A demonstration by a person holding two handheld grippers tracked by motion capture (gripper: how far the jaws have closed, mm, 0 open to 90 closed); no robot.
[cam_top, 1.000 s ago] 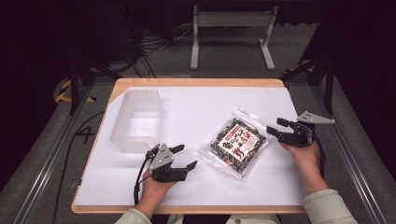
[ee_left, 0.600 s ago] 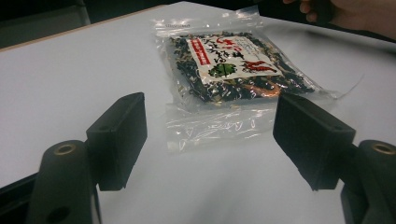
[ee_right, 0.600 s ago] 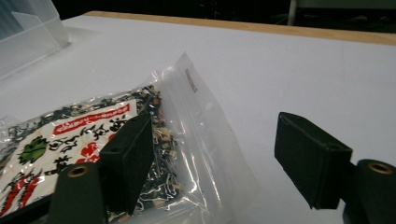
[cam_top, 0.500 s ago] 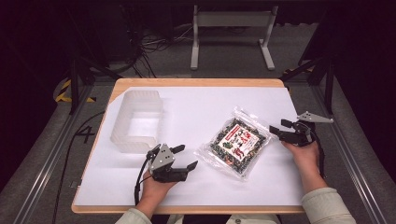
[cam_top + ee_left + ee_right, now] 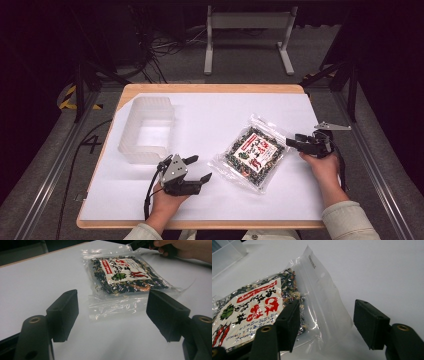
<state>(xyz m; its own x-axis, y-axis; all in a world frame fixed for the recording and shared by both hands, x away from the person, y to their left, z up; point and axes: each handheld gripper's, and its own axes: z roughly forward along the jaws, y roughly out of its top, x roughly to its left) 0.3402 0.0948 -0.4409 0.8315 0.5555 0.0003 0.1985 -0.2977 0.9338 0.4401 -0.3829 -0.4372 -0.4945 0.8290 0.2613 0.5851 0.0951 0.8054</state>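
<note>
A clear bag of dark dried food (image 5: 252,152) with a white and red label lies flat on the white sheet, right of centre. My right gripper (image 5: 294,143) is at the bag's right edge. In the right gripper view the bag's (image 5: 259,307) clear sealed flap lies between the jaws of this gripper (image 5: 329,325). The jaws have just been closing, but the pads stand apart from the flap, so it is open. My left gripper (image 5: 199,168) rests near the front, left of the bag, and is open. In the left gripper view the bag (image 5: 125,275) lies ahead of this gripper (image 5: 112,315), with nothing between its jaws.
A clear plastic tub (image 5: 146,129) stands at the back left of the white sheet (image 5: 215,107). The wooden table edge (image 5: 200,223) runs along the front. Metal stand legs (image 5: 247,45) and cables are on the floor behind the table.
My right gripper has sunk a little toward the bag's right edge and its jaws have narrowed. The left gripper and the bag have kept still.
</note>
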